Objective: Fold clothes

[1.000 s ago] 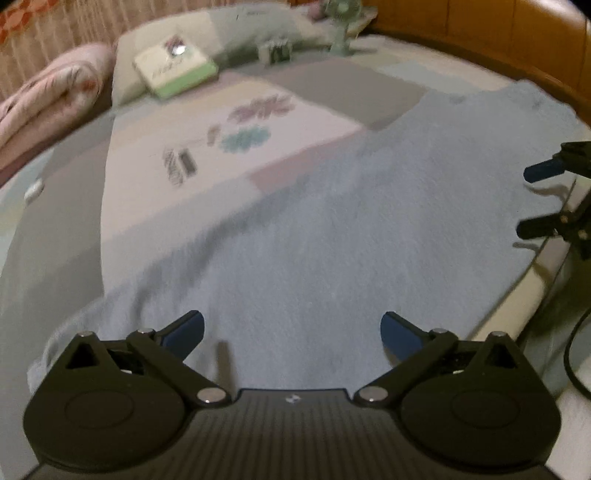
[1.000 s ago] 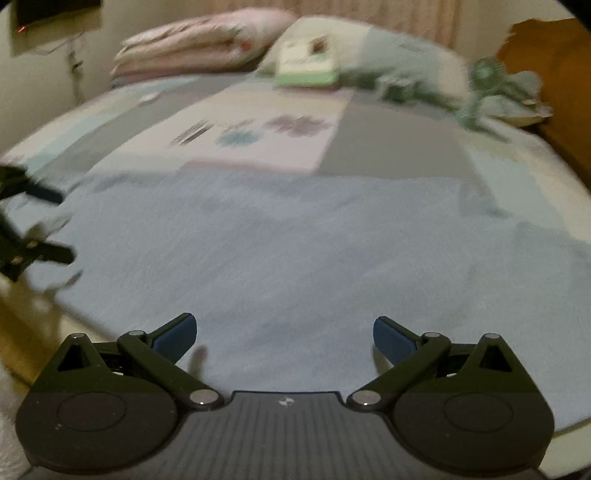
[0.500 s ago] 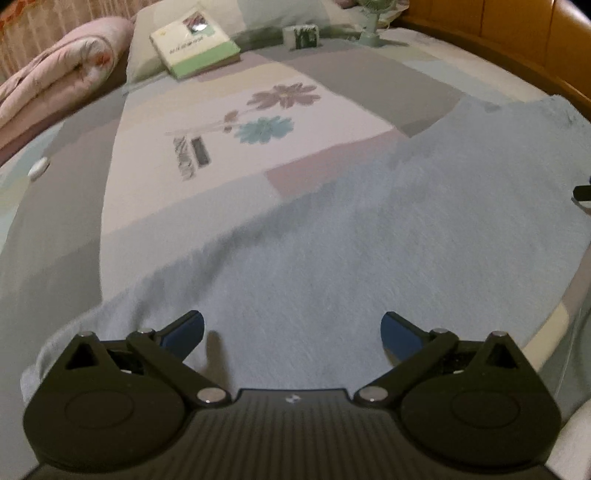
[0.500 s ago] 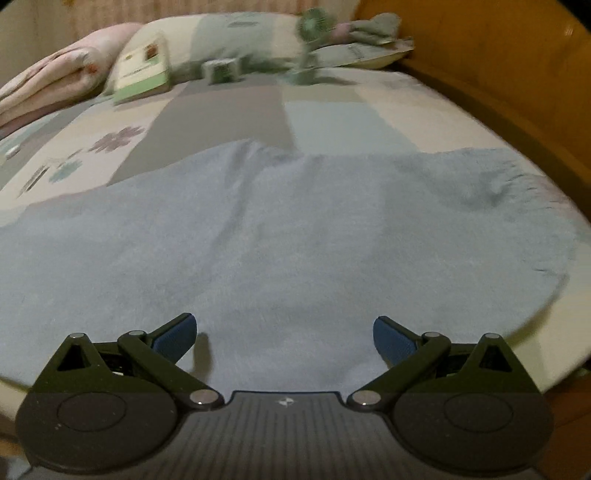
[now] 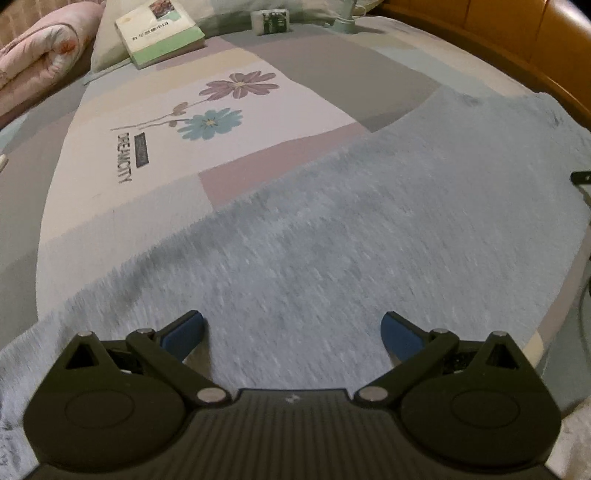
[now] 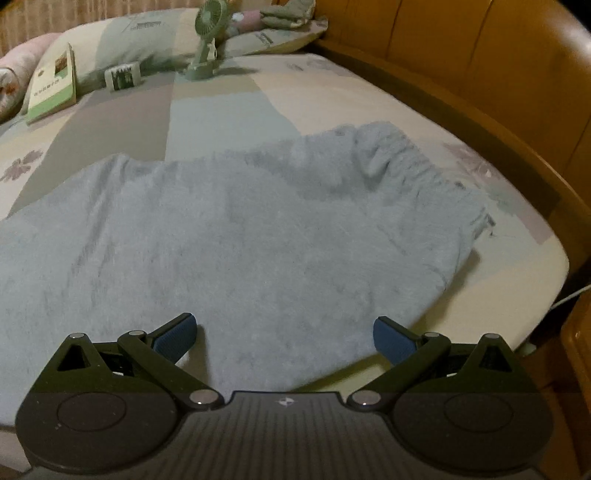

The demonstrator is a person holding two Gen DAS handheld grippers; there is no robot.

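Lying spread flat across the bed, the pale blue garment awaits folding — left gripper and right gripper hover over its near edge, fingers spread wide, holding nothing, likely to pinch it.

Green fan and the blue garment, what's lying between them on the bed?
Nothing: the right wrist view shows only bare patchwork bedsheet between the fan and the garment.

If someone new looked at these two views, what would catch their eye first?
The pale blue garment spread flat across the near bed fills both views, with the open left gripper and open right gripper poised over its near edge. Beyond lie the flower-print bedspread, a green-edged book and a small green fan.
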